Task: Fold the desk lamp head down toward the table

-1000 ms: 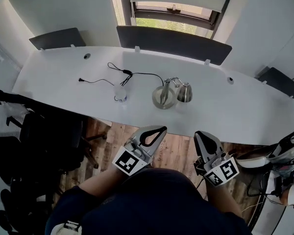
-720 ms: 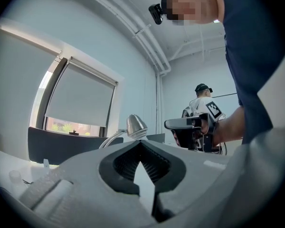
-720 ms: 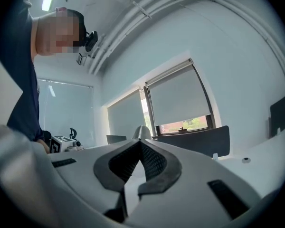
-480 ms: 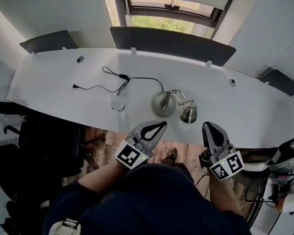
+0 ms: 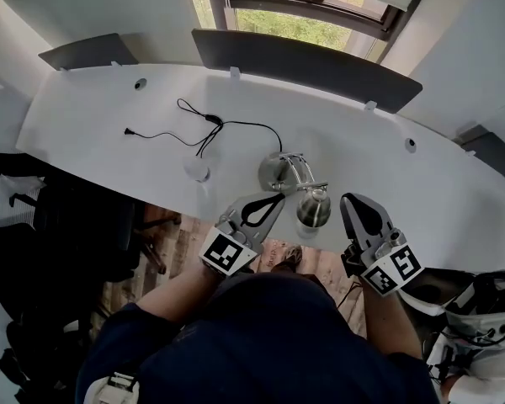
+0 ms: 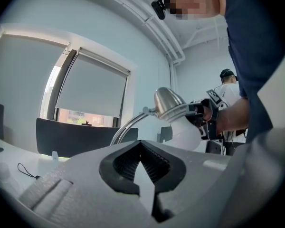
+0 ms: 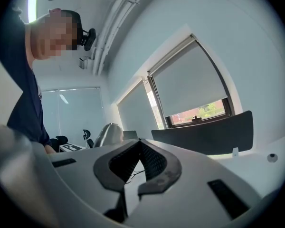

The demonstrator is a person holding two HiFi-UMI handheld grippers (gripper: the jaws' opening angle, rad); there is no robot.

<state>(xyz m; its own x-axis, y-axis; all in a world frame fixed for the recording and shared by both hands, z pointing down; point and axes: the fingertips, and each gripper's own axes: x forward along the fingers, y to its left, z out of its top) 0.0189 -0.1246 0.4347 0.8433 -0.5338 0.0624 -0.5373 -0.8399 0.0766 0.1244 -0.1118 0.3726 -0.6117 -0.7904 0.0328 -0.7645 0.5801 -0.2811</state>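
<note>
A brushed-metal desk lamp stands on the white table [image 5: 109,116]. Its round base [image 5: 275,172] sits near the front edge. A curved arm carries the lamp head [image 5: 313,208] high above the table, between my two grippers. My left gripper [image 5: 278,199] is shut and empty, just left of the head. In the left gripper view, the head [image 6: 168,103] and its white bulb [image 6: 186,129] rise beyond the closed left gripper [image 6: 141,144]. My right gripper [image 5: 350,200] is shut and empty, right of the head. The right gripper [image 7: 140,144] has the lamp head [image 7: 109,134] to its left.
A black cable [image 5: 206,129] with its plug lies on the table left of the lamp, with a small white object [image 5: 196,169] beside it. Dark partition panels [image 5: 303,57] line the table's far edge. A black office chair [image 5: 84,234] stands at the left.
Both grippers have moved forward to the table's front edge and now flank the lamp head. Their jaws have stayed shut. The lamp head shows nearer to me in the head view.
</note>
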